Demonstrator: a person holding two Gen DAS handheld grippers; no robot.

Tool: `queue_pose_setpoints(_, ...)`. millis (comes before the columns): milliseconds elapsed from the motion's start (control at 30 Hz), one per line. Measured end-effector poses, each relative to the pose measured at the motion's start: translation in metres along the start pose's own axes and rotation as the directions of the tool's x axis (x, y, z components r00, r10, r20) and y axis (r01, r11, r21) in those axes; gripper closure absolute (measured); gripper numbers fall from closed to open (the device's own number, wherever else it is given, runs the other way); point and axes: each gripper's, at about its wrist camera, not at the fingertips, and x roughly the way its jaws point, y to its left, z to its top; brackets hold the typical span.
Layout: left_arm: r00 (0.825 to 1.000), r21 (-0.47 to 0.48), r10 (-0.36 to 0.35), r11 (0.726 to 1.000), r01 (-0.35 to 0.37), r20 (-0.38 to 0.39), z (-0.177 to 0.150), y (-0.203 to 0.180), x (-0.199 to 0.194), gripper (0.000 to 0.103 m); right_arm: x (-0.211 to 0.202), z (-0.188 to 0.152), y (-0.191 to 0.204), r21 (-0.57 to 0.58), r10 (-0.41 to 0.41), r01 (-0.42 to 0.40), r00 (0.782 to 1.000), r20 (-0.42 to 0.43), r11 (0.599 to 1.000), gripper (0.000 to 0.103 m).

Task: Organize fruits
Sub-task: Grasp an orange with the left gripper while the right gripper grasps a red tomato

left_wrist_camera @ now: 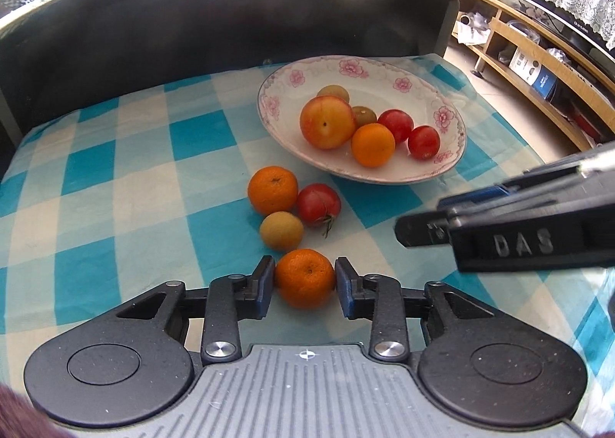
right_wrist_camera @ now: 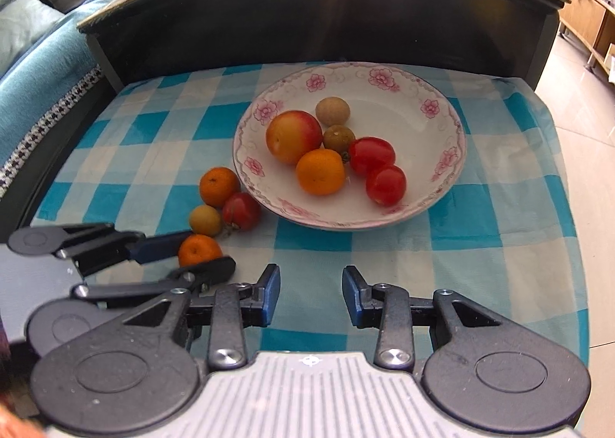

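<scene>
Six fruits lay in the plate (right_wrist_camera: 442, 184); four remained outside, the left hand-held gripper (left_wrist_camera: 305, 280) clenched on a mandarin (left_wrist_camera: 304, 278), the right hand-held gripper (right_wrist_camera: 311, 295) released.

Two close wrist views, angled down — shared plate (left_wrist_camera: 269, 92) and tablecloth (right_wrist_camera: 499, 207).

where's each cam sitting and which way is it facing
Left wrist: on the left gripper, looking forward and down at the mandarin between its fingers; the right gripper enters from the right.
Right wrist: on the right gripper, open over bare checked cloth; left gripper at left.
Shared: plate, fruit, cloth.
</scene>
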Motion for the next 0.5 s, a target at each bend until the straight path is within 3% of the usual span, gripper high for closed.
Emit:
queue_pose_setpoints(267,1.0,-0.004,-0.012,1.0,0.012,-0.018,-0.008,0.011,-0.009,0.061,0.013,0.01,0.004,0.072,0.054,-0.055,0.998,0.018,0.996,0.064)
queue_pose_setpoints(500,0.999,-0.023,-0.034,0.999,0.033,-0.007,-0.014,0.017,-0.012,0.061,0.032,0.02,0.011,0.22,0.08,-0.09,0.995,0.054,0.971,0.064)
